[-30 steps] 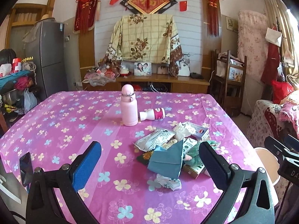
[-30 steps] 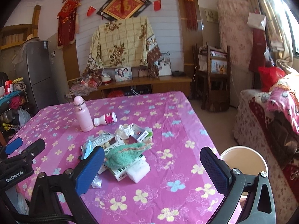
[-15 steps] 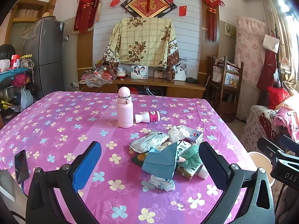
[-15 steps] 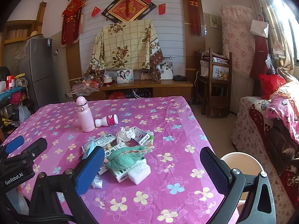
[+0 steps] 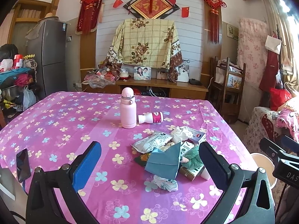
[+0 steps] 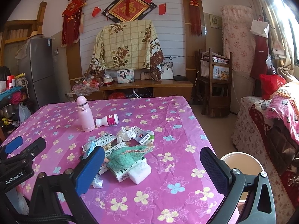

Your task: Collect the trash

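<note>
Pink flowered tablecloth spreads below me — both my left gripper and right gripper gape empty above the heap of crumpled wrappers and cartons.

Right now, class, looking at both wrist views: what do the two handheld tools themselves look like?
Both look alike: the left tool and the right tool each have a black forked frame with silver screws and two flat fingers faced with blue textured pads. The left tool's black body, seen from the right wrist view, carries white "GenRobot.AI" lettering. No sleeves or hands show.
</note>
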Demonstrator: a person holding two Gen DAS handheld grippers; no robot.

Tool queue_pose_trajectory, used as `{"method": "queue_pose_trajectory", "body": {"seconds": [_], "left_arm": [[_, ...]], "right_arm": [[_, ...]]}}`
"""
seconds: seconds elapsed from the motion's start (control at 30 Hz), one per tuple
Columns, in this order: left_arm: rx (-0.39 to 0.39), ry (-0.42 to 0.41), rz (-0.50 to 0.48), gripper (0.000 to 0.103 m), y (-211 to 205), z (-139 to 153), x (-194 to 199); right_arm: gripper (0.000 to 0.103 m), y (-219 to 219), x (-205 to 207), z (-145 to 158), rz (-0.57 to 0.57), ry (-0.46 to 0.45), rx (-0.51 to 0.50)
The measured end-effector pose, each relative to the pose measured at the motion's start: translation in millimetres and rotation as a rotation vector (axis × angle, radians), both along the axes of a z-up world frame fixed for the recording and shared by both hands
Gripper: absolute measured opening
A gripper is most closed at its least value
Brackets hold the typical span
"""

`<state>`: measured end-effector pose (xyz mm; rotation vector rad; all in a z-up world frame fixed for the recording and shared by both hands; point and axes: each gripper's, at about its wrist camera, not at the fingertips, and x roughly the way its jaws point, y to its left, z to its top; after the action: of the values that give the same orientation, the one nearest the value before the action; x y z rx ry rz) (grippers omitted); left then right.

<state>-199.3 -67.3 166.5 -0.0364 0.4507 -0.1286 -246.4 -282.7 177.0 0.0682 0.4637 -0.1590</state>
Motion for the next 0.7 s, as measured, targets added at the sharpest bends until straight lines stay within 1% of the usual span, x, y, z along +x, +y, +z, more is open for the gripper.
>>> {"method": "queue_pose_trajectory", "body": {"seconds": [0.13,0.7], "left_arm": [[0.012,-0.011,0.01,0.103,-0.4,0.8,-1.5],[0.0,-0.012,-0.008,0.103,-0.7,1.5,-4.8]], "right_arm": [[0.103,-1.7,-0.3,-0.2,0.0,0.001,0.004],[0.103,-4.2,0.4,-2.9,-0.005,0.009,0.004]]}}
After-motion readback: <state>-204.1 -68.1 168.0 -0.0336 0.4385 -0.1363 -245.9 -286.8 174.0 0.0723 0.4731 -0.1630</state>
